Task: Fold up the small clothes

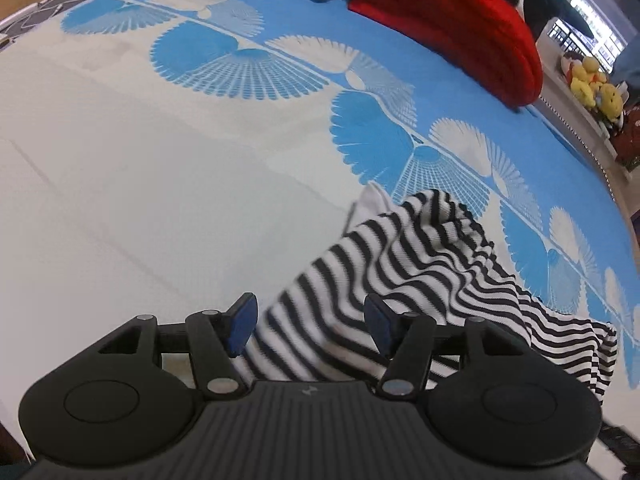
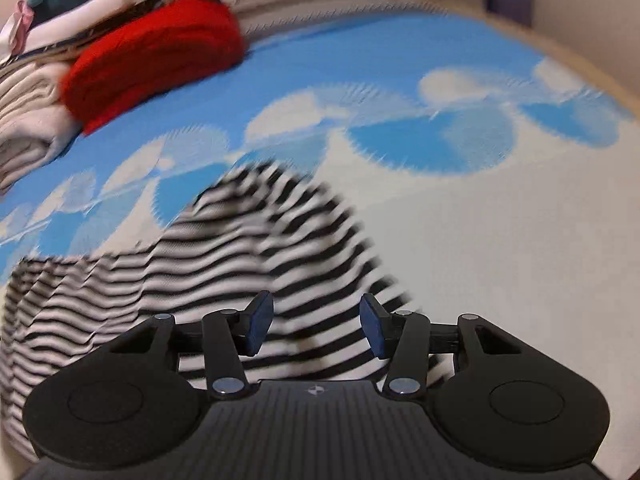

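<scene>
Hovering low with the left tool (image 1: 310, 330) gaping wide, blue pads astride a ridge of the rumpled black-and-white striped knit garment (image 1: 404, 276), gripping nothing. Hanging likewise with the right tool (image 2: 316, 330), parted and empty, over the same striped cloth (image 2: 224, 264). Judging the step: reaching for a hem before the first fold; needing both closing on matching edges. Lying at 12 o'clock on the blue-and-white fan-patterned bed cover (image 1: 180, 152). Blurring in the right view, hiding sleeves and neckline. Sitting far at 1 o'clock, a red knitted folded piece (image 1: 452, 28).
</scene>
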A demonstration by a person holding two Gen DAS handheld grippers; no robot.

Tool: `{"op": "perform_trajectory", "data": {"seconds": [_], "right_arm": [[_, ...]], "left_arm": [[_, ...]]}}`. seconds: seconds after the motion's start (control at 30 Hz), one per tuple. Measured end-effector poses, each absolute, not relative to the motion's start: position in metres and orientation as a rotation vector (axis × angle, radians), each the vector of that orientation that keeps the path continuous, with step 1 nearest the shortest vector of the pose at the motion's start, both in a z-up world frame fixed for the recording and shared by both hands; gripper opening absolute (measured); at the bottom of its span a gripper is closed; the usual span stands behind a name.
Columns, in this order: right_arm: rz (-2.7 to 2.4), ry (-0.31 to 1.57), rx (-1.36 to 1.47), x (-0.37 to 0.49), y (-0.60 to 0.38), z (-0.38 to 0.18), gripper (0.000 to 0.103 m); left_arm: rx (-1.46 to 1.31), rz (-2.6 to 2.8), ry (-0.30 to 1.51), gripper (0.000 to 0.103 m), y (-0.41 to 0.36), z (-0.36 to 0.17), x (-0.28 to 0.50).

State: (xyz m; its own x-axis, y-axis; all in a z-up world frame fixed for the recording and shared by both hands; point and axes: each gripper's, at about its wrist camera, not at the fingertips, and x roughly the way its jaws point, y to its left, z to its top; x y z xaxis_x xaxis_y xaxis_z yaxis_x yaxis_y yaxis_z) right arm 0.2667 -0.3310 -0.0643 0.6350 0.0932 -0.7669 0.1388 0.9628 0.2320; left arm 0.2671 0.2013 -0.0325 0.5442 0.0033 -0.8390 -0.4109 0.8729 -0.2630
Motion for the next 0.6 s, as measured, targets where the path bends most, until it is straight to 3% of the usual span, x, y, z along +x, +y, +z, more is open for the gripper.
{"op": "perform_trajectory", "data": {"seconds": [0.17,0.43,0.6], "right_arm": [[-0.125,1.045,0.140,0.282,-0.306,-0.087,0.050],[0.146,0.735,0.246,0.261,-0.272,-0.036,0.050],[0.198,0.922,0.171,0.277,-0.250,-0.066,0.052]], "left_arm": [[-0.502,0.205,0.996,0.064,0.217,-0.029,0.244],[-0.449,0.145,1.003,0.062,0.221,-0.024,0.216],[-0.362,0.102,0.966,0.047,0.207,-0.016,0.201]]}}
